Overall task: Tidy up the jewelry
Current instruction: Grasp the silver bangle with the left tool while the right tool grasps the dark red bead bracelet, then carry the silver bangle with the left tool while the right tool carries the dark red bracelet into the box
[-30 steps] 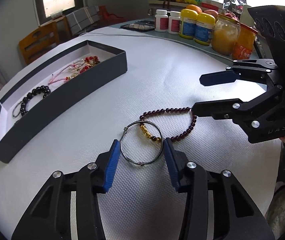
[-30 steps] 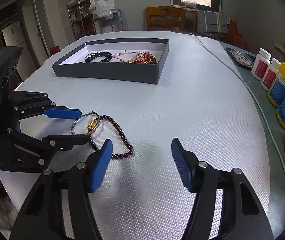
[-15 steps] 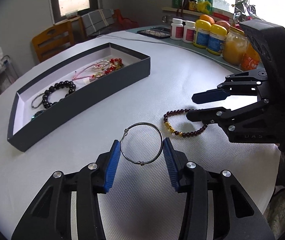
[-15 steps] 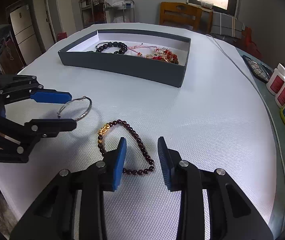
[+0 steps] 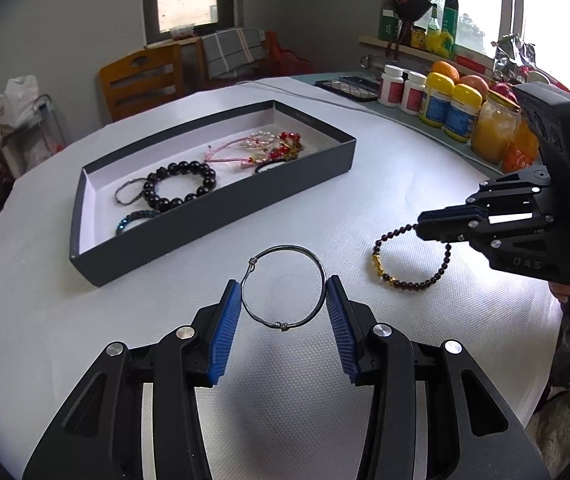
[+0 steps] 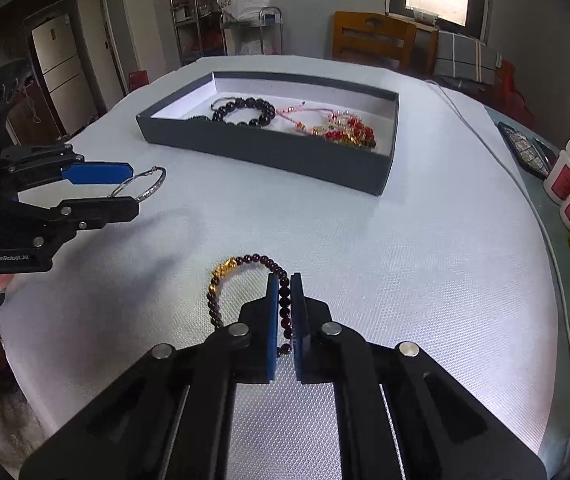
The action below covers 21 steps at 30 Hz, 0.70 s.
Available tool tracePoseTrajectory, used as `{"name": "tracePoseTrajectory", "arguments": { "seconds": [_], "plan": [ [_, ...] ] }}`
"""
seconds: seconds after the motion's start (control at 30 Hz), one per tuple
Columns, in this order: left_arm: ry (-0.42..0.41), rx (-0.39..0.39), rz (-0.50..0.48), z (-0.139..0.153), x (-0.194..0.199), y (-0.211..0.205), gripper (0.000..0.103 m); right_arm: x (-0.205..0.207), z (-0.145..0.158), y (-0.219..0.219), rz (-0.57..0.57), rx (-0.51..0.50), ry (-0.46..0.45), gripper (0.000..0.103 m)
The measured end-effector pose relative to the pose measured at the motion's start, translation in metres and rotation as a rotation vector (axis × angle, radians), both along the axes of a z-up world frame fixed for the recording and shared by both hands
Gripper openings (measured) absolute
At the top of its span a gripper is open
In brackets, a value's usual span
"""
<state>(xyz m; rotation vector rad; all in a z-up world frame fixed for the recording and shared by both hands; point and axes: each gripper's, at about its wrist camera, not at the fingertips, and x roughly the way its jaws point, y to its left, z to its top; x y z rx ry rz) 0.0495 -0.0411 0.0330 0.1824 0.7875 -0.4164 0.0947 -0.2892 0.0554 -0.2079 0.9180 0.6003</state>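
Observation:
A thin silver bangle (image 5: 283,326) hangs just above the white table, and my left gripper (image 5: 283,284) is shut on it, its blue pads pressing the ring's two sides. The right wrist view shows the same bangle (image 6: 153,188) in the left gripper (image 6: 135,188), with a shadow beneath. A dark red bead bracelet (image 6: 253,258) with a gold charm lies on the table. My right gripper (image 6: 285,278) is shut on its right strand. In the left wrist view that bracelet (image 5: 413,286) trails from the right gripper (image 5: 419,226). An open dark box (image 5: 213,216) holds several bracelets.
Pill bottles (image 5: 401,88), yellow-capped tubs and glass jars (image 5: 493,132) line the table's far right edge. A dark flat case (image 5: 349,86) and a white cable (image 6: 497,152) lie behind the box (image 6: 269,148). A wooden chair (image 5: 141,80) stands beyond the table.
The right gripper's jaws went from wide apart to shut on the bead bracelet's strand. The left gripper lifted the bangle off the bracelet and carried it left, toward the box.

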Motion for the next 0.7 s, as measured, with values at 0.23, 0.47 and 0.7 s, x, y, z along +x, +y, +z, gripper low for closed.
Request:
{"name": "tracePoseTrajectory", "arguments": {
  "seconds": [0.23,0.47,0.7],
  "plan": [
    [-0.05,-0.004,0.082,0.028,0.013,0.032,0.046,0.008,0.047,0.012,0.016,0.015,-0.119,0.006],
    [-0.096,0.024,0.152,0.054,0.049,0.055,0.046,0.041,0.083,0.029,0.01,0.049,-0.187,0.006],
    [-0.065,0.037,0.25,0.045,0.113,0.07,0.046,0.089,0.091,0.048,-0.042,0.089,-0.188,0.006]
  ]
}}
